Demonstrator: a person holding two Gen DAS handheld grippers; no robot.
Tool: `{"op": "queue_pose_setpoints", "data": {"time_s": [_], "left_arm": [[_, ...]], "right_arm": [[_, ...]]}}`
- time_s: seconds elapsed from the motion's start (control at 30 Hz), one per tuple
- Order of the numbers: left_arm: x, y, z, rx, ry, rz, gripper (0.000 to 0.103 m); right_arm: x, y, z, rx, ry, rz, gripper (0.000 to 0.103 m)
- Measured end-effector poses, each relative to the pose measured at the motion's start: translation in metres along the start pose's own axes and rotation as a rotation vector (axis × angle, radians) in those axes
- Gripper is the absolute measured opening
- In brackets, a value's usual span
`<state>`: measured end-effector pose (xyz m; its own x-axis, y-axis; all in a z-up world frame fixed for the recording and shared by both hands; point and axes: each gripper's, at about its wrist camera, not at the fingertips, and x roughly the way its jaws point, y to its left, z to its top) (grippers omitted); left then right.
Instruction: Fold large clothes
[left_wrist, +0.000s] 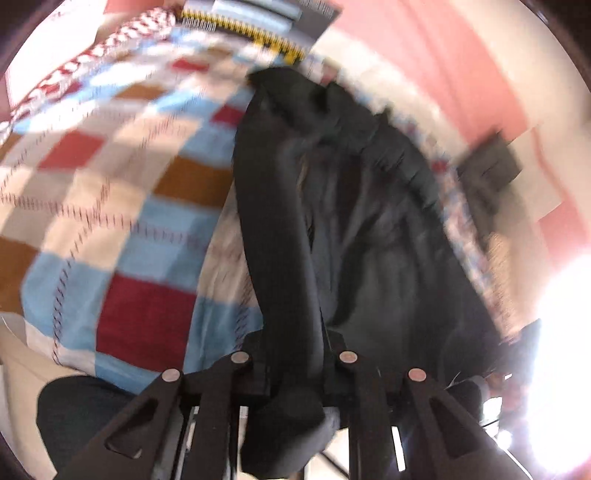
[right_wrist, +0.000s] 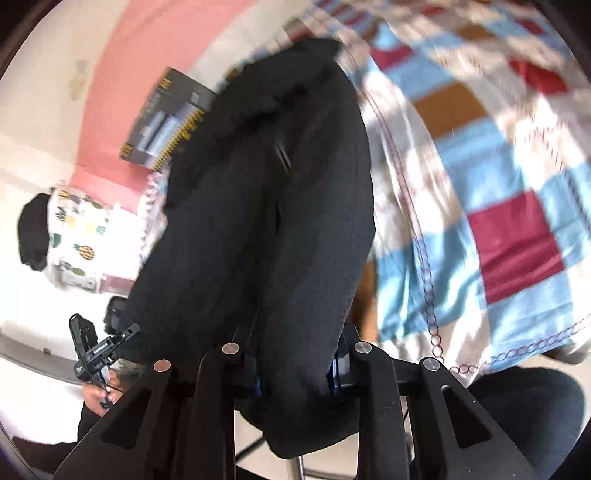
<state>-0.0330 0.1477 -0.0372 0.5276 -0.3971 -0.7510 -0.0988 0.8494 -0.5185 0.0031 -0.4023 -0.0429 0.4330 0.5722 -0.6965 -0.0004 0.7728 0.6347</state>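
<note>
**Dark garment gripped at both ends over the patchwork cover**

Pink and white walls ring the scene, and below them we see a checked patchwork bedcover (left_wrist: 122, 206) in light blue, red, brown and cream squares with dashed stitching. Both views are blurred.

Across it lies the large black fabric garment (left_wrist: 354, 221), a long dark piece running from the far edge of the cover toward us. In the left wrist view, our left gripper (left_wrist: 291, 373) has its jaws pinched on a thick fold of that garment, which passes between the fingers and hangs down below them. In the right wrist view, our right gripper (right_wrist: 291, 365) is likewise clamped on a bunched part of the same garment (right_wrist: 266, 221), the cloth filling the gap between its fingers.

At the far edge of the cover sits a dark grey box with a yellow patterned stripe (right_wrist: 166, 122). Near the wall we see a white cloth printed with pineapples (right_wrist: 79, 236). A hand (right_wrist: 103, 391) shows at the lower left of the right wrist view, holding a small black clip-like device (right_wrist: 92, 350).
</note>
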Motion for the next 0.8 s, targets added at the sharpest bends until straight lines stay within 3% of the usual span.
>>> {"op": "queue_pose_setpoints", "data": {"time_s": [0.23,0.57,0.8], "left_arm": [[-0.05,-0.012,0.031,-0.026,-0.169,-0.088,0.015],[-0.061,-0.012,0.046,-0.059,-0.203,-0.136,0.015],[-0.069,-0.032,0.088,-0.019,-0.255,-0.165,0.015]], "right_arm": [[-0.042,0.018,0.021,-0.025,-0.119,0.039,0.022],[-0.054,0.032,0.039,-0.006,-0.174,0.082,0.022],[-0.068,0.053,0.085,-0.022,-0.23,0.125,0.022]]}}
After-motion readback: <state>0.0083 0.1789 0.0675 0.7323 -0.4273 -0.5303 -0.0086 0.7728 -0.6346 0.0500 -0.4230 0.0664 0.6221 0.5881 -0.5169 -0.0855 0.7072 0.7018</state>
